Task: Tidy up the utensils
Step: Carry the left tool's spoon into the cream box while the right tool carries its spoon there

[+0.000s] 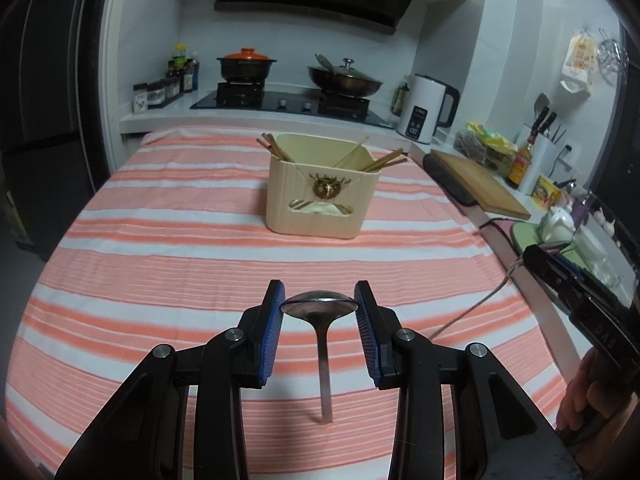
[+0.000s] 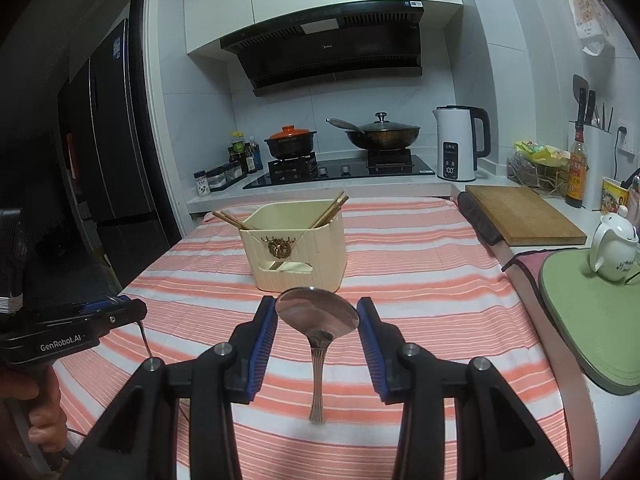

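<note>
My left gripper (image 1: 320, 297) is shut on the bowl of a steel spoon (image 1: 323, 360), whose handle hangs down above the striped cloth. My right gripper (image 2: 316, 305) is shut on the bowl of a second, larger steel spoon (image 2: 318, 380), handle also pointing down. Both spoons are held off the table. A cream utensil holder (image 1: 324, 204) (image 2: 298, 260) with several wooden chopsticks (image 1: 384, 162) (image 2: 330, 210) in it stands ahead of both grippers, mid-table. The right gripper (image 1: 580, 284) shows at the right edge of the left wrist view. The left gripper (image 2: 100, 316) and its spoon show at the left of the right wrist view.
A pink and white striped cloth (image 1: 160, 264) covers the table. To the right lie a wooden cutting board (image 2: 520, 216) and a green mat (image 2: 592, 320) with a white teapot (image 2: 614, 246). Behind stand a stove with two pots (image 2: 380, 134), a kettle (image 2: 458, 144) and bottles.
</note>
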